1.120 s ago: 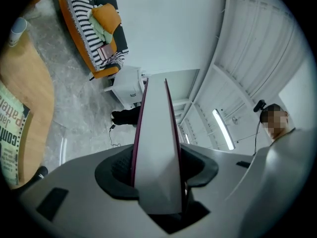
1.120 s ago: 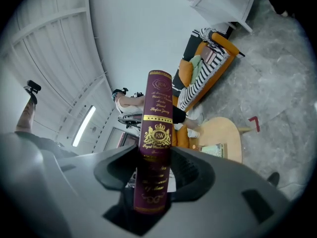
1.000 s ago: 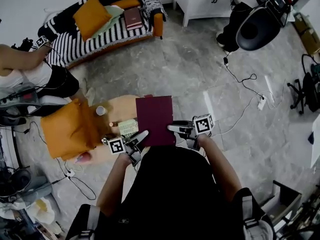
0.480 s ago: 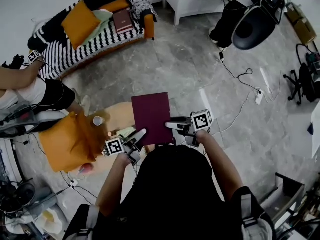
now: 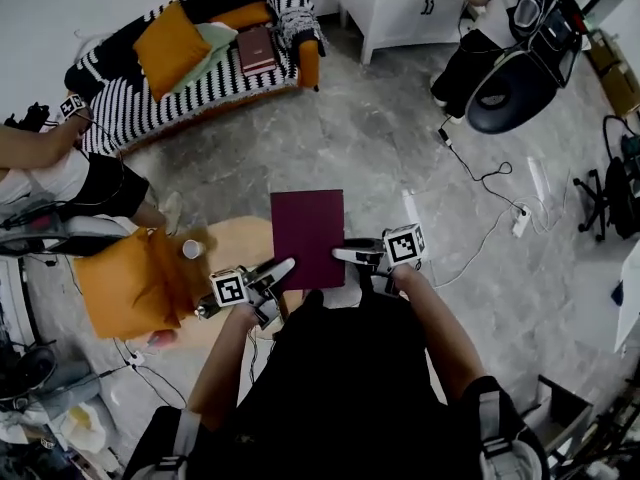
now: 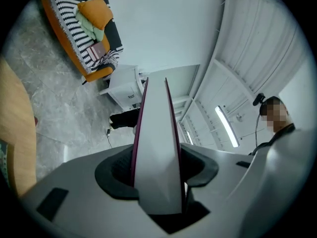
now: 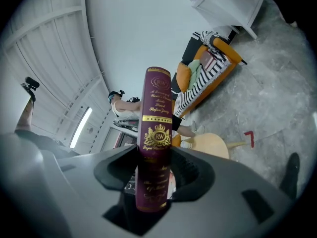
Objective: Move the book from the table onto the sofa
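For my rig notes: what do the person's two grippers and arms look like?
The left gripper and right gripper are pale grey, with black jaw pads. Each carries a white cube printed with black square markers. Forearms are bare; the top is black.

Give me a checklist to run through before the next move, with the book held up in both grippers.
1. Left gripper shut on the book's page edge: ok.
2. Right gripper shut on the book's spine: ok.
3. Book lifted off the table: ok.
4. Floor toward the sofa bare: ok.
5. Free striped seat in front of the orange cushion: ok; a second book already lies further along.
6. Seated person beside the sofa's near end clear of the path: cannot tell.
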The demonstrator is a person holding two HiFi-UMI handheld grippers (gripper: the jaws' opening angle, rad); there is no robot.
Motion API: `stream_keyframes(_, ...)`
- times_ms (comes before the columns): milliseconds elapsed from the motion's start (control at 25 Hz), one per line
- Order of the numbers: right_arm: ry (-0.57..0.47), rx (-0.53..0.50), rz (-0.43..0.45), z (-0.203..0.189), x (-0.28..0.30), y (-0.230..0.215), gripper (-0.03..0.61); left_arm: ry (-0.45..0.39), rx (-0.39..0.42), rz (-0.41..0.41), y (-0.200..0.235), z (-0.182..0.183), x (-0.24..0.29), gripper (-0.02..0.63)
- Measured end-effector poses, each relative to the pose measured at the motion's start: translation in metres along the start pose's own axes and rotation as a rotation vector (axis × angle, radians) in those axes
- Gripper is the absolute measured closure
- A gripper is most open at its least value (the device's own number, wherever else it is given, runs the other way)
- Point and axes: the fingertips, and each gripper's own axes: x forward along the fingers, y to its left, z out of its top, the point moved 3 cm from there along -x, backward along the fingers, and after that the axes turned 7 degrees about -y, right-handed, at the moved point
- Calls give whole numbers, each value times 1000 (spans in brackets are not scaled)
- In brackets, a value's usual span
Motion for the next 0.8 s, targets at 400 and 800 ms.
stream_keyframes(400,101,6,64,73,-48,-13,368,-256,-9,20,-18,-4,82,389)
stream_keyframes(800,225,-47,111,125,-76,-36,368,-460,112,142,-27,-2,136,382)
